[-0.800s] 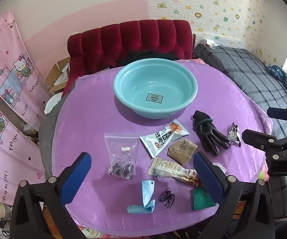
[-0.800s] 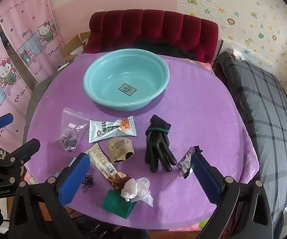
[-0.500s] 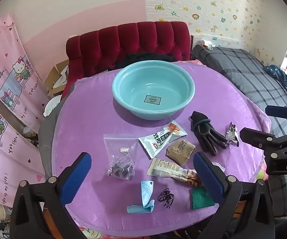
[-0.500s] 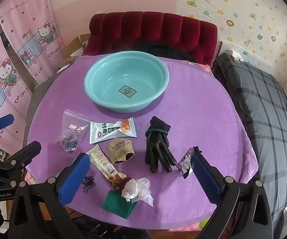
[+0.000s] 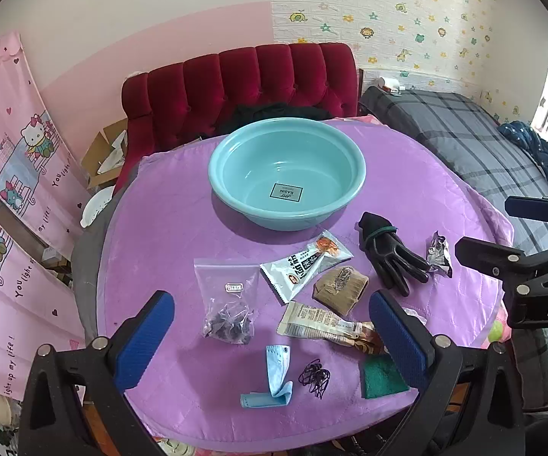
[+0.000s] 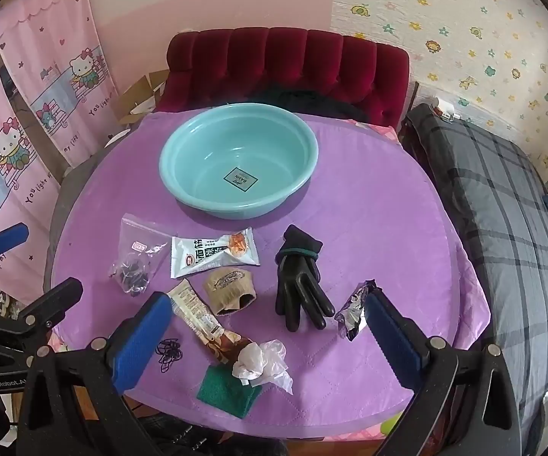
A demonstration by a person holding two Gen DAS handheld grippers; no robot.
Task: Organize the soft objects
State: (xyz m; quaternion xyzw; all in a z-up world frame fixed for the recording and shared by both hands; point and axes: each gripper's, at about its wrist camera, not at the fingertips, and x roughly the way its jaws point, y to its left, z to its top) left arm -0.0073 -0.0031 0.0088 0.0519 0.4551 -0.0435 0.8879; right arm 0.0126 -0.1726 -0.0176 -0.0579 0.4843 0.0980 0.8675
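An empty teal basin (image 5: 287,178) (image 6: 238,159) stands at the back of the round purple table (image 5: 160,235). In front of it lie a black glove (image 5: 388,252) (image 6: 300,277), a clear bag of dark bits (image 5: 228,304), a white snack packet (image 5: 304,264), a brown pouch (image 5: 340,288), a long wrapper (image 5: 323,325), a blue face mask (image 5: 276,376), black hair ties (image 5: 314,376), a green sponge (image 5: 382,378), crumpled white plastic (image 6: 260,363) and a foil wrapper (image 6: 352,313). My left gripper (image 5: 270,328) and right gripper (image 6: 264,332) hang open and empty above the near edge.
A red tufted chair (image 5: 236,83) stands behind the table. A grey plaid bed (image 6: 502,205) lies to the right. Pink cartoon curtains (image 5: 11,174) hang on the left. A cardboard box (image 5: 106,152) sits on the floor at back left.
Both views have tilted up slightly, so the table and basin sit a little lower in frame. No object has moved and both grippers stay open.
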